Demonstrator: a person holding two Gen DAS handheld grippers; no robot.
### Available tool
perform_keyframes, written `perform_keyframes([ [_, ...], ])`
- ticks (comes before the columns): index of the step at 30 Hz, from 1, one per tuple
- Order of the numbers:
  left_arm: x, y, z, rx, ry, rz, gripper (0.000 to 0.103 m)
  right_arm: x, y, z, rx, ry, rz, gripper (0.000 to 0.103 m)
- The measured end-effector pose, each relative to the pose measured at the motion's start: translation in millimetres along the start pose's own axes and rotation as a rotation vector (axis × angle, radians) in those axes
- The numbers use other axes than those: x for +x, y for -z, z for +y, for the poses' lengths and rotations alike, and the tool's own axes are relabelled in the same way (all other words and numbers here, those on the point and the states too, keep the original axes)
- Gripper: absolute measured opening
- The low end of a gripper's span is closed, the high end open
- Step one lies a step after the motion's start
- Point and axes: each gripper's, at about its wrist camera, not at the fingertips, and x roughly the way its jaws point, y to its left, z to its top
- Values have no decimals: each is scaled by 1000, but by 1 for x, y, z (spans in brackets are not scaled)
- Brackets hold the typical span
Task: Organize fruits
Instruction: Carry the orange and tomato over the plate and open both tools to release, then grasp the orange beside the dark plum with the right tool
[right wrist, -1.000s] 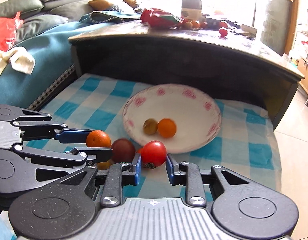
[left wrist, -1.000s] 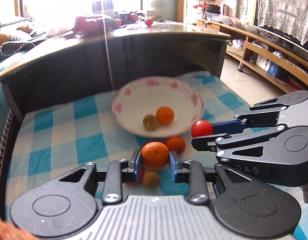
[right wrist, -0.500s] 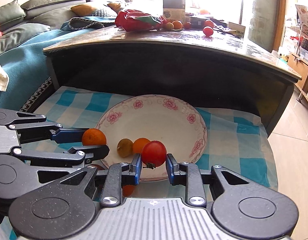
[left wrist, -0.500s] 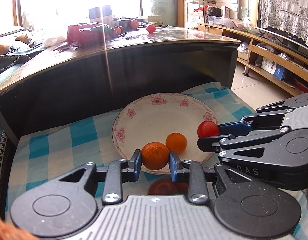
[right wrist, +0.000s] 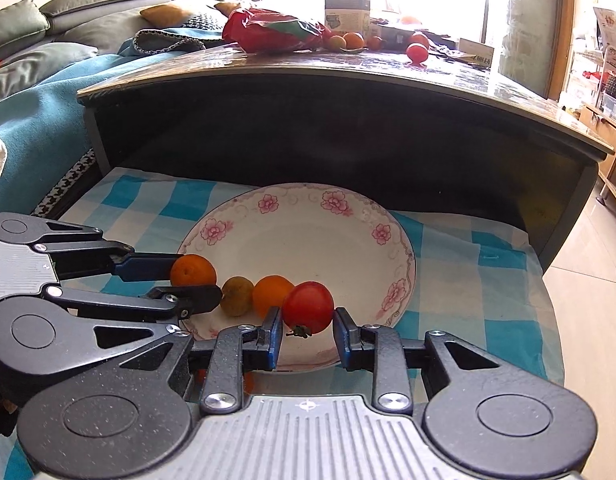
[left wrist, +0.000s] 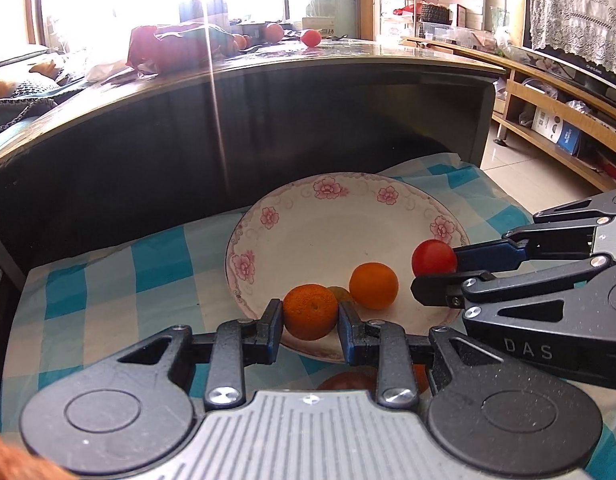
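holding a mandarin (left wrist: pixel 310 311), the left gripper (left wrist: pixel 310 320) has its fingers clamped on the fruit's sides above the near rim of the flowered plate (left wrist: pixel 292 216). the right gripper (right wrist: pixel 308 330) has its fingers clamped on a red tomato (right wrist: pixel 308 306), over the plate's near edge too. inside the plate a small orange (left wrist: pixel 373 285) and a greenish-brown fruit (right wrist: pixel 236 295) lie touching. the plate rests on a blue checked cloth (left wrist: pixel 108 280) below a dark desk (right wrist: pixel 347 80).
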Motion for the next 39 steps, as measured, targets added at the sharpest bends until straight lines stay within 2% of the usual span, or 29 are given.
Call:
perform_keyframes([
  [7,4,0,4,-13,-9,-10,40,-2,-1,-5,33,2,-11,26],
  [12,1,-4,6,-14,-7,-33,46,-5,-2,-7,40,6,-15,27],
  [18,-9,-7,13,-24,-21,-39,47,-15,-1,-4,36,-9,-31,27],
  [28,-56,13,19,-46,-35,30,49,-43,17,6,-9,-74,-19,28],
  [35,-78,37,14,-69,-13,80,49,-33,32,22,-35,-133,59,28],
  [39,-74,43,6,-31,14,94,49,-24,35,29,-50,-138,78,28],
])
